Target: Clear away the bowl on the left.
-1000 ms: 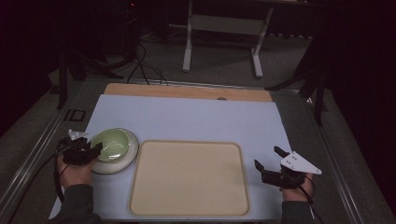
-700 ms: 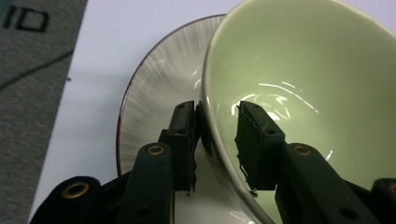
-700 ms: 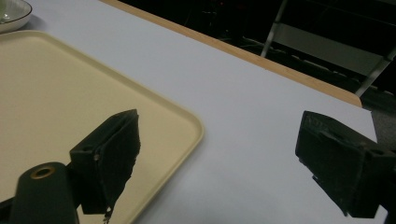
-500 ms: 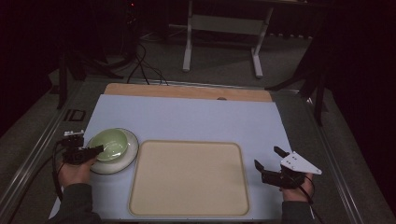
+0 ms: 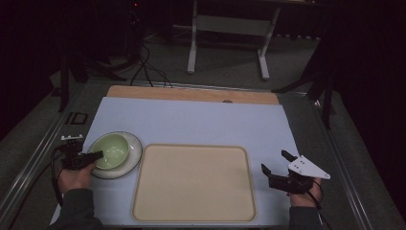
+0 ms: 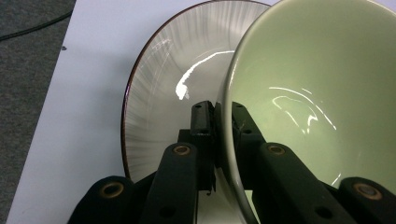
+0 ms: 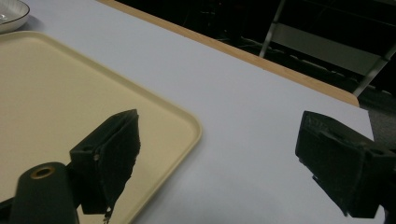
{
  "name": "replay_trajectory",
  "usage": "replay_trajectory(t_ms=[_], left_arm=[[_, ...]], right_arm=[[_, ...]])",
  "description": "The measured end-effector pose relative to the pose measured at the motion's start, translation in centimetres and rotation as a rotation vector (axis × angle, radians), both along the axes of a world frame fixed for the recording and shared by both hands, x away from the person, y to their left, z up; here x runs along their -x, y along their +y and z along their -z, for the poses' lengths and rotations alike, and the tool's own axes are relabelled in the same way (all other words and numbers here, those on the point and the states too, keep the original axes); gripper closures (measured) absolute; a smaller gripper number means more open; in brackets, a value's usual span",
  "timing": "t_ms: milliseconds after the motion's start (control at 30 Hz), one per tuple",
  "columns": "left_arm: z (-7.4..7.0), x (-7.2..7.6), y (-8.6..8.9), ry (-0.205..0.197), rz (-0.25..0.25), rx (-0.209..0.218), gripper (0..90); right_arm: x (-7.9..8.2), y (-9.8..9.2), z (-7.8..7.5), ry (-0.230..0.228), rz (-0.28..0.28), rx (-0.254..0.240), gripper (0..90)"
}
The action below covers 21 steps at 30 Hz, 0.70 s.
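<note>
At the lower left of the high view, the left gripper [image 5: 95,155] has just been closing and now clamps the rim of the green bowl [image 5: 111,151], which sits on the plate [image 5: 134,148]. The grasp looks done; lifting it toward the tray [image 5: 194,182] probably comes next. At lower right, the right gripper [image 5: 278,162] waits with jaws spread. The bowl's underside is hidden.

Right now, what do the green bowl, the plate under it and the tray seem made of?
Green bowl: likely glazed ceramic, glossy with sharp highlights. Plate: probably glazed ceramic too, shiny, fine radial streaks, dark rim. Tray: looks like matte beige plastic, no glare.
</note>
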<state>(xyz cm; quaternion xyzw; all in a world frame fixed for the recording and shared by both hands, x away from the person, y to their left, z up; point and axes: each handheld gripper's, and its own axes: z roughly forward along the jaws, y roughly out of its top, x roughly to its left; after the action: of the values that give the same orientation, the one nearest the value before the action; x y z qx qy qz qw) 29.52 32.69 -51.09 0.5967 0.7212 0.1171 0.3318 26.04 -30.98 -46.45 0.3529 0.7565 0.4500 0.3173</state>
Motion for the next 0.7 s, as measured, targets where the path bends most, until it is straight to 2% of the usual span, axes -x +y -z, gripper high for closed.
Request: replay_trajectory(t_ms=[367, 500, 700], left_arm=[[-0.1, 0.27, 0.14, -0.028, 0.011, 0.049, 83.4], [-0.04, 0.4, 0.42, -0.033, 0.008, 0.08, 83.2], [-0.1, 0.53, 0.5, -0.046, -0.005, 0.089, 83.2]], right_arm=[[0.0, -0.08, -0.04, -0.001, 0.002, -0.005, 13.4], [0.02, -0.08, -0.06, 0.0, 0.0, -0.006, 13.4], [0.03, -0.09, -0.08, 0.0, -0.001, -0.008, 13.5]])
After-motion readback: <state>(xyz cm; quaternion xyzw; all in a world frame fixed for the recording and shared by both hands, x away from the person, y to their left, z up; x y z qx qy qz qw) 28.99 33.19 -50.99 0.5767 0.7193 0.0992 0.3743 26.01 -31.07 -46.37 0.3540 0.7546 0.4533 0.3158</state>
